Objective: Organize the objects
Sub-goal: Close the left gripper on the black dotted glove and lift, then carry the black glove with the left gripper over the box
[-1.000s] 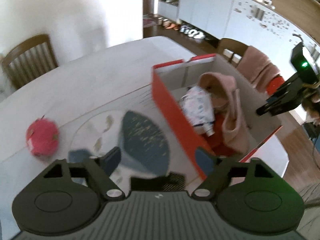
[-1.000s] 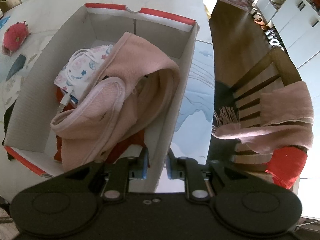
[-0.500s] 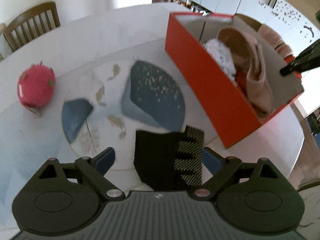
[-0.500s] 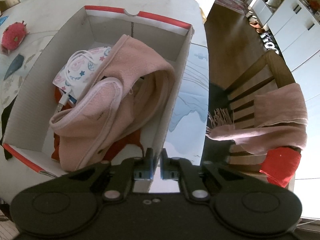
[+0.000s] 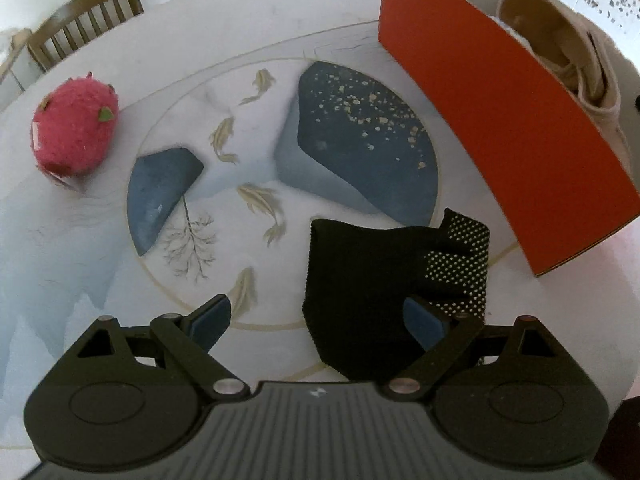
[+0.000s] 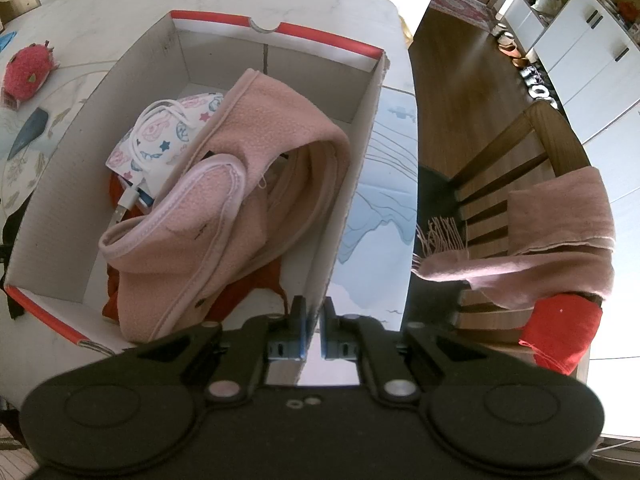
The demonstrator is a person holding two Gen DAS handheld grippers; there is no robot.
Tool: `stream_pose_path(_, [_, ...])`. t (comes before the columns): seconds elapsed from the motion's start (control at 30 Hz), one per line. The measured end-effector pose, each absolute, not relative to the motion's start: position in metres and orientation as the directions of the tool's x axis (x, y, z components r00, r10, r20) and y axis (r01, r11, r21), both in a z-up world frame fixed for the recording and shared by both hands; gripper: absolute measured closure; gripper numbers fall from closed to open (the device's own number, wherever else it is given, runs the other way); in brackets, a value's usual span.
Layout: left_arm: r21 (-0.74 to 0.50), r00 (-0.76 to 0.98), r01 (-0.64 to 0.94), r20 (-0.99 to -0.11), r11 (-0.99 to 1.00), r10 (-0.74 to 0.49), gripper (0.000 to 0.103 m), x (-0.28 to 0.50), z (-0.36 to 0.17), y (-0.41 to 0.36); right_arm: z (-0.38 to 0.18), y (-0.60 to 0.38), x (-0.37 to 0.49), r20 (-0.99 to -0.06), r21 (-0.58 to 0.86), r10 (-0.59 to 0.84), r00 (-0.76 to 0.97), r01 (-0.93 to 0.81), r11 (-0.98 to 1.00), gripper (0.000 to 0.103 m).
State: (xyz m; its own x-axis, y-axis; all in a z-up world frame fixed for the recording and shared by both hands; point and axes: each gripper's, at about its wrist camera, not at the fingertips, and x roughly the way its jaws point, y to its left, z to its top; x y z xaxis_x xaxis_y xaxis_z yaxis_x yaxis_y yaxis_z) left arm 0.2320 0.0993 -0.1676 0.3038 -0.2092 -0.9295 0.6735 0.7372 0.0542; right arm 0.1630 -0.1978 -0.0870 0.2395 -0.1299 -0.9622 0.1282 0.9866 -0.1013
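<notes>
Round white table with a printed disc of blue shapes and gold fish. Red plush fruit sits at the table's left, well apart from everything else. Wooden chair beyond the far edge. Orange box stands at right, its long outer wall facing the left gripper; nothing lies between that wall and the black glove beside it.

Inside the box, seen from the right wrist: pink fleece garment heaped over red cloth, a patterned pouch with a white cord beneath its left side. A second chair off the table's right edge carries a pink scarf and a red cloth.

Left gripper: fingers wide apart, closing slightly, pads clear of anything. The glove lies flat on the table between them, nearer the right finger, whose tip overlaps the dotted palm side; whether it touches, cannot tell.

Right gripper: fingers drawn together, clamped on the box's near right wall, one finger inside, one outside.
</notes>
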Motion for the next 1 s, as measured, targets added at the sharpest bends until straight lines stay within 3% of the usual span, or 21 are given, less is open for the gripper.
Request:
stream_pose_path(0.03, [0.052, 0.3, 0.675, -0.931, 0.736, -0.209, 0.026, 0.232, -0.169, 0.099, -0.087, -0.198, 0.163, -0.962, -0.102, -0.13, 0.24, 0.128, 0.987, 0.098])
stream_pose_path(0.2, [0.02, 0.28, 0.665, -0.933, 0.746, -0.225, 0.038, 0.233, -0.168, 0.099, -0.087, -0.198, 0.163, -0.962, -0.1, -0.128, 0.241, 0.127, 0.987, 0.098])
stream_pose_path(0.27, [-0.003, 0.263, 0.665, -0.935, 0.747, -0.238, 0.049, 0.232, -0.167, 0.099, -0.087, -0.198, 0.163, -0.962, -0.098, -0.126, 0.241, 0.126, 0.987, 0.098])
stream_pose_path(0.33, [-0.018, 0.252, 0.666, -0.935, 0.745, -0.248, 0.066, 0.231, -0.165, 0.097, -0.087, -0.199, 0.163, -0.962, -0.097, -0.125, 0.241, 0.126, 0.987, 0.098])
stream_pose_path(0.47, [-0.022, 0.248, 0.671, -0.935, 0.741, -0.252, 0.092, 0.227, -0.162, 0.093, -0.087, -0.199, 0.163, -0.962, -0.095, -0.123, 0.244, 0.124, 0.988, 0.098])
stream_pose_path(0.67, [-0.057, 0.256, 0.66, -0.921, 0.749, -0.295, 0.096, 0.225, -0.139, 0.095, -0.087, -0.2, 0.163, -0.962, -0.091, -0.119, 0.247, 0.121, 0.988, 0.098])
stream_pose_path(1.0, [-0.165, 0.295, 0.675, -0.833, 0.72, -0.468, 0.096, 0.235, -0.024, 0.091, -0.087, -0.203, 0.161, -0.96, -0.075, -0.104, 0.258, 0.12, 0.99, 0.098])
